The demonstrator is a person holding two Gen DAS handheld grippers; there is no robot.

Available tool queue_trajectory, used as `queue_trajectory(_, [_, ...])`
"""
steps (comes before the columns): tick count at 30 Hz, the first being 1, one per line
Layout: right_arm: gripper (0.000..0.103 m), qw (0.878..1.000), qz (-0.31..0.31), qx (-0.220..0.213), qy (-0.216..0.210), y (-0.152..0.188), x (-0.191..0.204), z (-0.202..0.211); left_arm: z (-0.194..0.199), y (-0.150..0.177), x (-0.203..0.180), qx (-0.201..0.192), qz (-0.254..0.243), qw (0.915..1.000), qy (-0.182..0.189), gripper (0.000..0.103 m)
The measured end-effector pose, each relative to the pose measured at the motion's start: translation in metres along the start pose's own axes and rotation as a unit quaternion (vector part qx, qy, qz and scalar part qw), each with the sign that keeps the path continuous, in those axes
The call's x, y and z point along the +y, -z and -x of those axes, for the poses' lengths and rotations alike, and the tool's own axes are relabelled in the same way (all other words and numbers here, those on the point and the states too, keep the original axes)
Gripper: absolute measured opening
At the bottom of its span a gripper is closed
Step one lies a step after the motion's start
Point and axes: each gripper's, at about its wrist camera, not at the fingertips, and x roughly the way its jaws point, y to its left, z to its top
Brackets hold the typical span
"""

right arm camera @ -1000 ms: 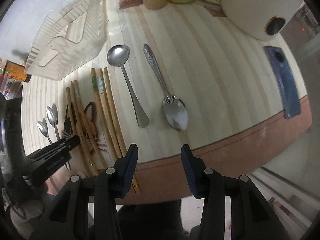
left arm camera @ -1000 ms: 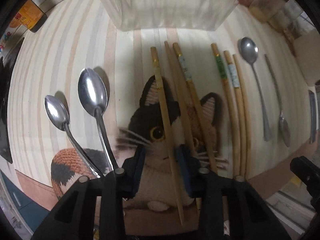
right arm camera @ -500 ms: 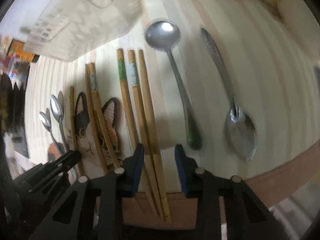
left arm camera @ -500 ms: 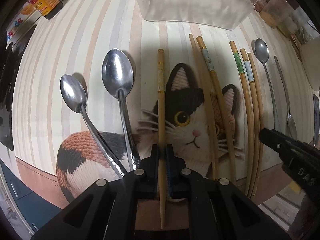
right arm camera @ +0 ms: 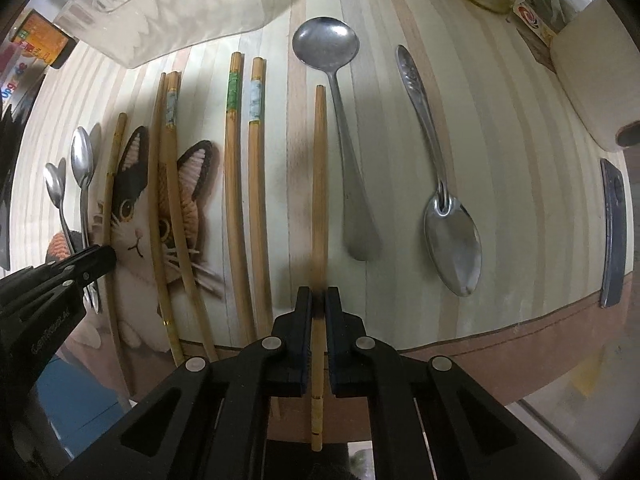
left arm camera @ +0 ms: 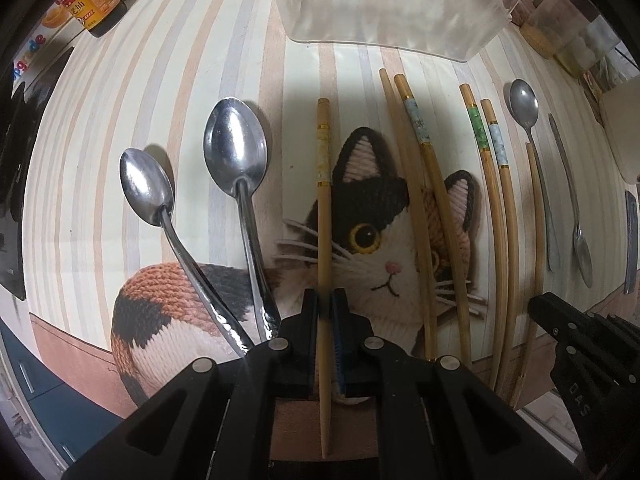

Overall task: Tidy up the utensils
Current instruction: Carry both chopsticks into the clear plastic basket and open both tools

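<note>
Left wrist view alone shows the left gripper (left arm camera: pixel 327 312) clamped on a yellow-banded bamboo chopstick (left arm camera: pixel 324 216) — two steel spoons (left arm camera: pixel 236 168) just left. Right wrist view shows the right gripper (right arm camera: pixel 319 310) pinching a plain bamboo chopstick (right arm camera: pixel 319 184) near the table's brown edge (right arm camera: pixel 500 344) — bare stripes between it and the round steel ladle-spoon (right arm camera: pixel 348 152).

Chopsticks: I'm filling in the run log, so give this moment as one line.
left gripper: shut on chopstick | right gripper: shut on plain chopstick | spoons: on mat | bin: untouched

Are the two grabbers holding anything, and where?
Yes. The left gripper pinches a chopstick low on its shaft; the right gripper pinches another chopstick near its thicker end.
</note>
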Motion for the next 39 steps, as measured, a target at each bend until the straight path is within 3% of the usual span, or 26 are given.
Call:
queue_trajectory(6, [0.007, 1.000, 0.004, -0.007, 0.016, -0.004, 0.014, -0.004, 0.000, 0.001, 0.000, 0.000, -0.006, 1.0000, -0.003, 0.005])
queue_trajectory(10, [0.007, 1.000, -0.011, -0.001, 0.004, 0.003, 0.008, -0.005, 0.003, 0.004, -0.004, -0.007, 0.000, 1.0000, -0.001, 0.004])
queue_trajectory(18, [0.006, 0.999, -0.025, -0.023, -0.036, 0.018, -0.001, 0.026, 0.056, 0.011, 0.000, -0.056, -0.010, 0.9983, 0.006, 0.004])
queue_trajectory(25, [0.006, 0.994, -0.039, -0.075, -0.072, 0.011, -0.010, 0.083, 0.123, 0.007, 0.029, -0.114, 0.013, 0.9924, 0.045, 0.004])
queue_trajectory(30, [0.006, 0.985, -0.049, -0.120, -0.117, -0.021, -0.024, 0.133, 0.184, -0.014, 0.034, -0.176, 0.017, 0.9824, 0.062, 0.004])
queue_trajectory(34, [0.006, 0.975, -0.040, -0.152, -0.154, -0.072, -0.022, 0.170, 0.227, -0.062, 0.032, -0.211, 0.017, 0.9724, 0.098, 0.004])
queue_trajectory(39, [0.006, 0.970, -0.033, -0.174, -0.169, -0.154, -0.006, 0.191, 0.243, -0.137, 0.021, -0.222, 0.018, 0.9684, 0.112, 0.004])
